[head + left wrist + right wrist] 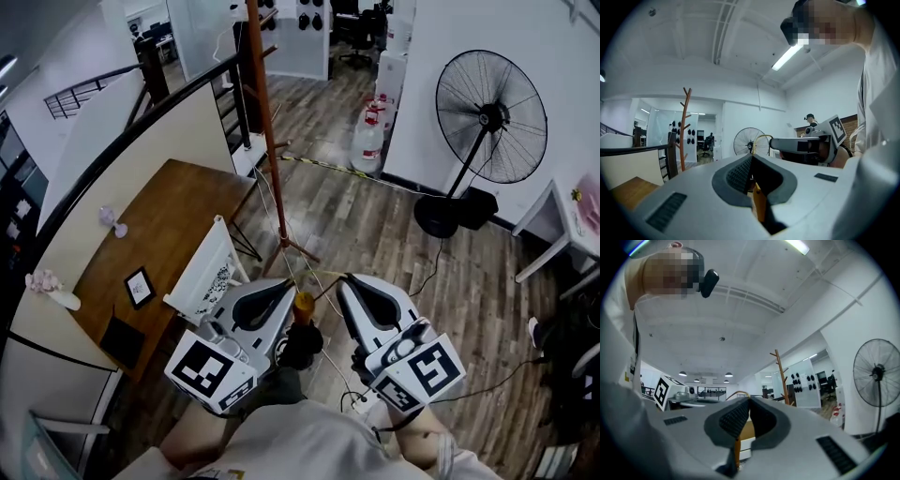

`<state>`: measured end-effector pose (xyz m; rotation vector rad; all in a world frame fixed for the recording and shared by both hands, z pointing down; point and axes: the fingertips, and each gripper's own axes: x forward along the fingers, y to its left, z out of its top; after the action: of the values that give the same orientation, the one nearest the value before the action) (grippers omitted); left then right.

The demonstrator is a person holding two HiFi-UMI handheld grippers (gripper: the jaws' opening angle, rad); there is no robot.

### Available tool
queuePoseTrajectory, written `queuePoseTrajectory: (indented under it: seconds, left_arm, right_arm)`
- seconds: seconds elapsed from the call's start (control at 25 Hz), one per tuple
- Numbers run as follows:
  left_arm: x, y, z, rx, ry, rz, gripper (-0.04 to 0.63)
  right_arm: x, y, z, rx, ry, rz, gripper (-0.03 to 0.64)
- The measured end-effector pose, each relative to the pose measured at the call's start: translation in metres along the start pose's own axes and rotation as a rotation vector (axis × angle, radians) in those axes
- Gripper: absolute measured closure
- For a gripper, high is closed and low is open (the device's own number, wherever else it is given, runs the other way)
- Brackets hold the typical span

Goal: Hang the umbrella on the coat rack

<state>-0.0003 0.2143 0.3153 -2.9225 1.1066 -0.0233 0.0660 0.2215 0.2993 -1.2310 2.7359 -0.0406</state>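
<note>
The umbrella (303, 304) sits low in the frame's centre. The left gripper (291, 287) and right gripper (345, 280) both have their jaws closed on its orange shaft, probably to steady it. The coat rack (267, 122) stands well apart, upper middle.

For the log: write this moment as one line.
left gripper: shut on umbrella | right gripper: same | coat rack: ahead | hung: no

Wood-plank floor (375, 234) fills the centre. A brown desk (178, 220) stands at left beside a black railing (155, 111). A black pedestal fan (492, 117) stands upper right against a white wall (487, 28).
</note>
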Motion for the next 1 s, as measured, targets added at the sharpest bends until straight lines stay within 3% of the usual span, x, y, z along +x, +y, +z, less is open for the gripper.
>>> queuePoseTrajectory:
  seconds: [0.64,1.0]
  left_arm:
    - [0.095,0.161,0.012,0.009,0.03,-0.073,0.595]
    - [0.129,0.258,0.018,0.028,0.007,-0.108,0.595]
  right_arm:
    - [0.162,-0.094,0.007,0.009,-0.001,-0.044,0.606]
    - [0.262,-0.133,0.003,-0.011,-0.021,-0.069,0.606]
